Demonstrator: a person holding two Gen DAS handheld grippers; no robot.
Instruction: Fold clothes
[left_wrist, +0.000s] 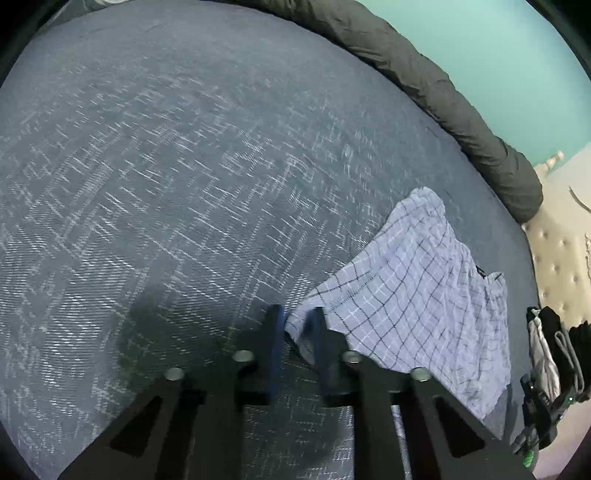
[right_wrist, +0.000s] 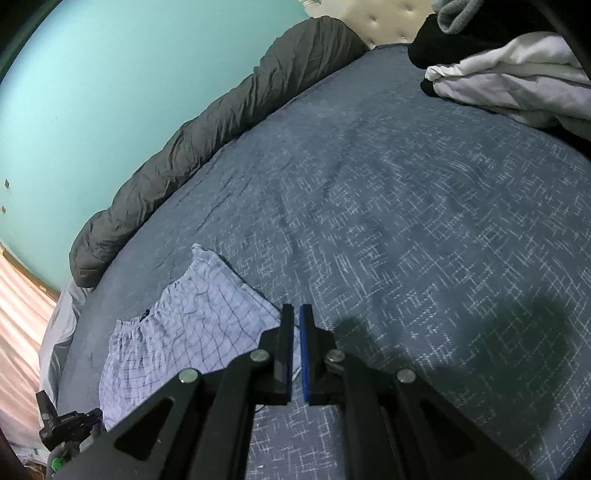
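— Surface and surroundings?

— Blue-grey bedspread (left_wrist: 184, 166) with a pale crosshatch weave covers the bed. Along its far edge lies a rolled dark grey quilt (left_wrist: 461, 99), with a turquoise wall (left_wrist: 498, 55) behind it. A cream tufted headboard (left_wrist: 561, 258) stands at the end of the quilt.

— Location of the garment?

— Checked shorts (left_wrist: 413, 291), light blue with dark grid lines, lie on the bedspread, on the near side of the quilt and apart from it. The gathered waistband points toward the quilt.

— Left gripper?

— Left gripper (left_wrist: 298, 314) has its fingers part way apart, with a hem corner of the shorts between the blue pads (left_wrist: 277, 332). The cloth rises from the bedspread toward that corner. Whether the pads pinch it firmly, I cannot tell.

— Right gripper?

— Right gripper (right_wrist: 297, 312) has its fingers drawn almost together, a narrow slit showing between them. It sits at the opposite hem edge of the shorts (right_wrist: 192, 332); the cloth passes behind the left-hand finger, and a grasp cannot be confirmed.

— Anything else on the bed?

— A pile of clothes (right_wrist: 509, 85), white and black with some grey, sits on the bedspread well apart from the shorts, near the headboard end of the quilt.
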